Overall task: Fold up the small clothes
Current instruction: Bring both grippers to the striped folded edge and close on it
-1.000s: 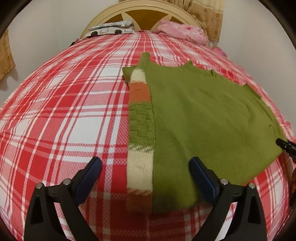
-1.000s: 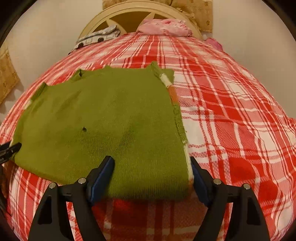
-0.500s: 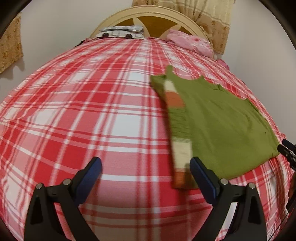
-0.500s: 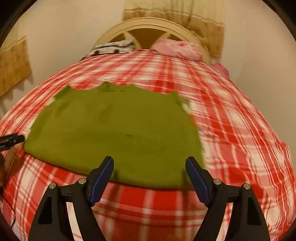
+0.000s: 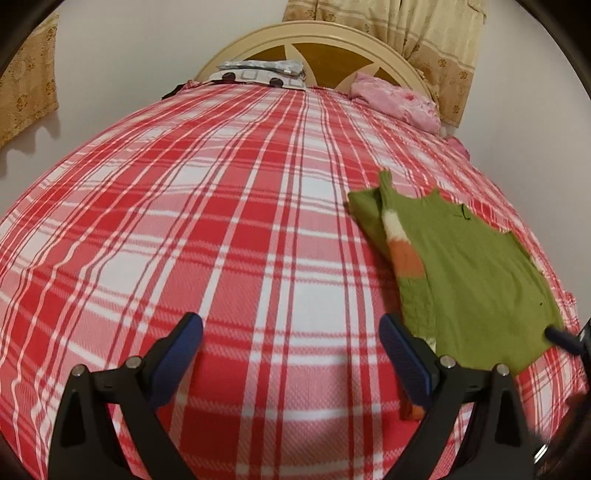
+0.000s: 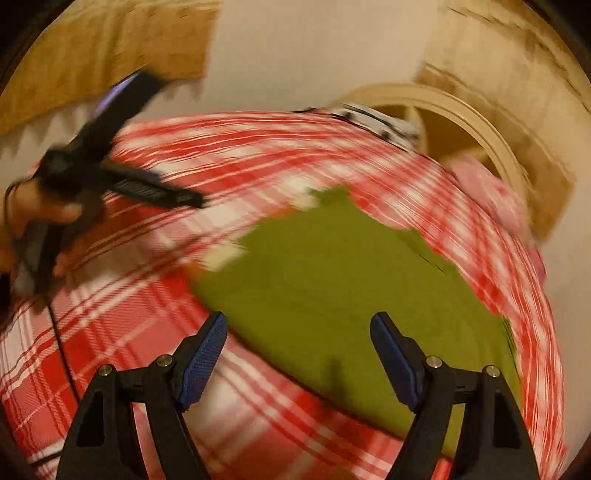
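Note:
A small green knit sweater [image 5: 476, 280] lies flat on the red plaid bed, its left edge folded over and showing white, orange and green stripes [image 5: 404, 254]. My left gripper [image 5: 291, 354] is open and empty over bare plaid, left of the sweater. In the blurred right wrist view the sweater [image 6: 332, 280] lies ahead, and my right gripper [image 6: 299, 350] is open and empty just above its near edge. The left gripper [image 6: 110, 173] shows there at upper left, held in a hand. The tip of the right gripper [image 5: 565, 338] shows at the sweater's right corner.
The red and white plaid bedspread [image 5: 184, 221] covers the bed. A patterned pillow [image 5: 258, 72] and pink cloth [image 5: 395, 99] lie by the cream headboard [image 5: 332, 37]. Curtains [image 5: 424, 33] hang behind. A cable [image 6: 62, 350] trails from the left hand.
My left gripper has swung left, off the sweater, onto bare plaid. My right gripper has swung fast, its view now turned and blurred. The sweater has not moved.

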Tool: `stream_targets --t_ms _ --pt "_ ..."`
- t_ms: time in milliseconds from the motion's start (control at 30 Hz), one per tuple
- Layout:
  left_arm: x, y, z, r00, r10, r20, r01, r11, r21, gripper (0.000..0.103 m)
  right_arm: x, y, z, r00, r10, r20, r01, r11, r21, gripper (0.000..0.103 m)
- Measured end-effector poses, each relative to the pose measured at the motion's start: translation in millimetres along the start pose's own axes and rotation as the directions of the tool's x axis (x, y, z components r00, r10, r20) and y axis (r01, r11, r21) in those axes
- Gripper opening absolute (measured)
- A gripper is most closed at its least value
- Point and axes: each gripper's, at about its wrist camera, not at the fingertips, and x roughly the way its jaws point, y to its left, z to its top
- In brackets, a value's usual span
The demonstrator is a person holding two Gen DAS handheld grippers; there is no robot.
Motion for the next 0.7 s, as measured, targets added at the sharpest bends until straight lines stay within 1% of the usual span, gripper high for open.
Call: stream_targets --t_ms 67,233,300,367,500,533,600,700 --pt "2.7 2.3 6.6 0.999 -0.034 0.003 0.034 0.999 -0.012 0.098 7.0 16.2 4.8 1.0 0.01 0.003 -0.01 0.999 -0.047 0.08" --pt "14.1 0.6 22.3 0.993 -0.117 0.019 0.118 0.993 -0.03 0.098 29.2 38.2 9.2 1.0 0.02 -0.02 -0.021 0.996 -0.087 0.08" --pt "21.6 -4.6 28.1 0.99 -0.14 0.016 0.14 0.99 -0.01 0.098 37.3 36.5 7.0 0.999 0.024 -0.033 -0.027 0.995 -0.093 0.075" --pt "31.9 -11.6 35.1 0.985 -0.17 0.017 0.17 0.985 0.017 0.098 44.4 40.0 6.7 0.999 0.026 -0.046 -0.03 0.995 -0.091 0.074" --pt "54.2 -24.3 46.6 0.971 -0.237 -0.012 0.237 0.972 0.006 0.098 54.1 39.4 5.7 0.998 0.026 -0.054 -0.031 0.995 -0.093 0.065" --pt "58.4 -28.4 48.7 0.969 -0.245 -0.018 0.246 0.969 0.01 0.098 54.2 39.6 6.6 0.998 0.024 -0.052 -0.029 0.995 -0.094 0.064" --pt "67.9 -38.1 54.3 0.965 -0.261 -0.028 0.262 0.965 0.02 0.098 56.7 41.0 8.2 0.998 0.026 -0.054 -0.031 0.995 -0.097 0.057" --pt "82.0 -47.3 63.0 0.966 -0.256 -0.046 0.258 0.965 0.043 0.098 57.8 39.1 9.5 0.998 0.03 -0.05 -0.034 0.995 -0.093 0.056"
